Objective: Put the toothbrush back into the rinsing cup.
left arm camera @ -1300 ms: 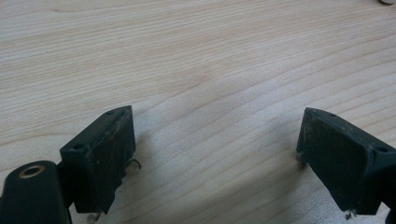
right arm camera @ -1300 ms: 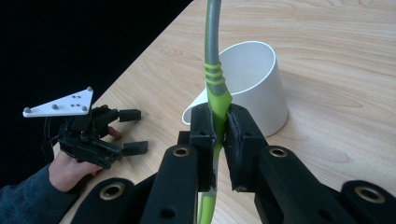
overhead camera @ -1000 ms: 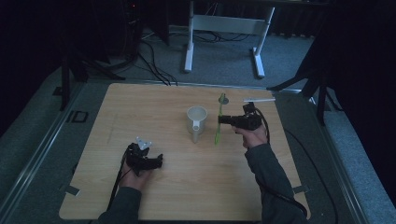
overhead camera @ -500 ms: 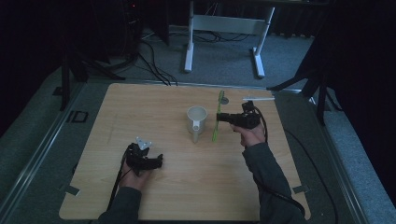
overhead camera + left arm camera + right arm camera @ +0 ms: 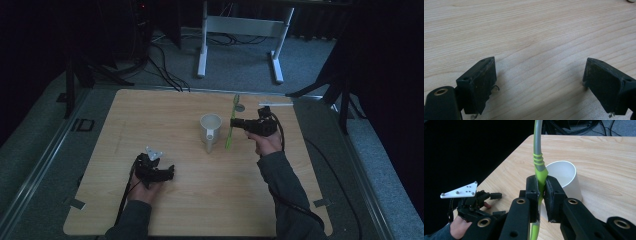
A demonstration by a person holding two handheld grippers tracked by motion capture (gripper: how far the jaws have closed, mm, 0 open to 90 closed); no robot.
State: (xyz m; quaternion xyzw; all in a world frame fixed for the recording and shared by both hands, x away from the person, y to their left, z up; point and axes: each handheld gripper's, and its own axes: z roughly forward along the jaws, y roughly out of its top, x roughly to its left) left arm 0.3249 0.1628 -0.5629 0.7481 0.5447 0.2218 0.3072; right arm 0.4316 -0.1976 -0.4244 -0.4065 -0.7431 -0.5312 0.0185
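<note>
The slim green-and-grey plastic toothbrush [image 5: 231, 122] clamped in the right gripper [image 5: 234, 123] now tilts differently than a second ago: its far, grey end [image 5: 236, 98] reaches farther up the worktop, past the small round grey disc [image 5: 240, 107], and the green near end [image 5: 228, 145] now sits closer beside the white mug [image 5: 210, 129].
</note>
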